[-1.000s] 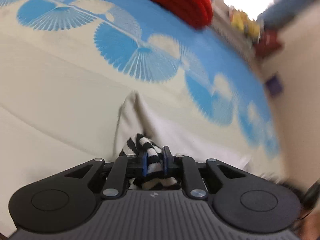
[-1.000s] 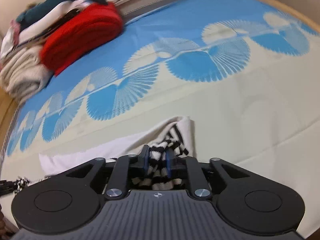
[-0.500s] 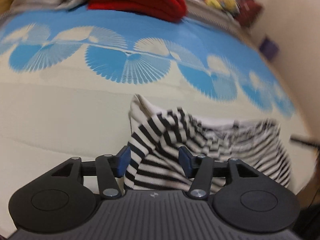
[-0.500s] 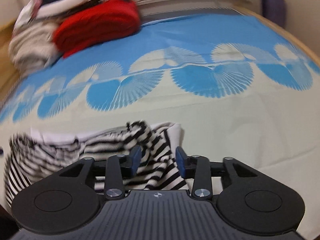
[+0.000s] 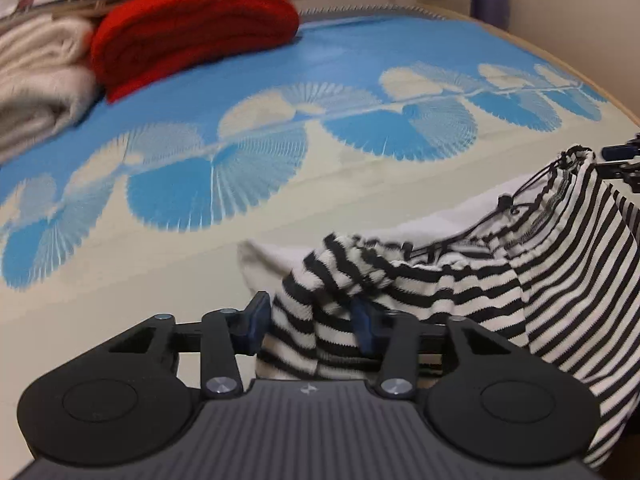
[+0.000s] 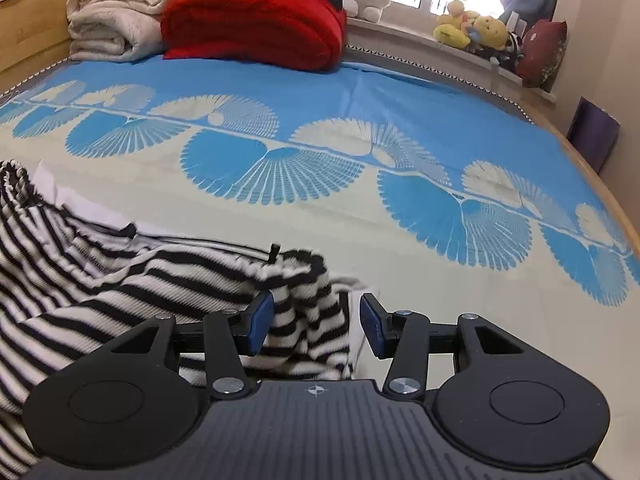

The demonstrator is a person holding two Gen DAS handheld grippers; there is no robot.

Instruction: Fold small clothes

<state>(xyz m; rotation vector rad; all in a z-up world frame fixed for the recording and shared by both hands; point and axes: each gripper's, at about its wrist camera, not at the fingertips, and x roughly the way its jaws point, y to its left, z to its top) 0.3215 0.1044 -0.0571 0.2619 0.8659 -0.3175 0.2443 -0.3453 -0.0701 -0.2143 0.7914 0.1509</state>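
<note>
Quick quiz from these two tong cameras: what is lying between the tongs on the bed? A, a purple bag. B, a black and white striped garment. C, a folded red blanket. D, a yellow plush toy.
B: the black and white striped garment lies bunched on the bed sheet between the pads of the right tongs and the left tongs.

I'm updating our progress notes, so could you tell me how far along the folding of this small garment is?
Early. Done: the black-and-white striped knit garment is spread between both claws over the blue-and-cream fan-patterned bedspread. In hand: the left claw and right claw have loosened, jaws apart around its bunched corners. Left: no neat fold shows yet; it lies rumpled.
</note>
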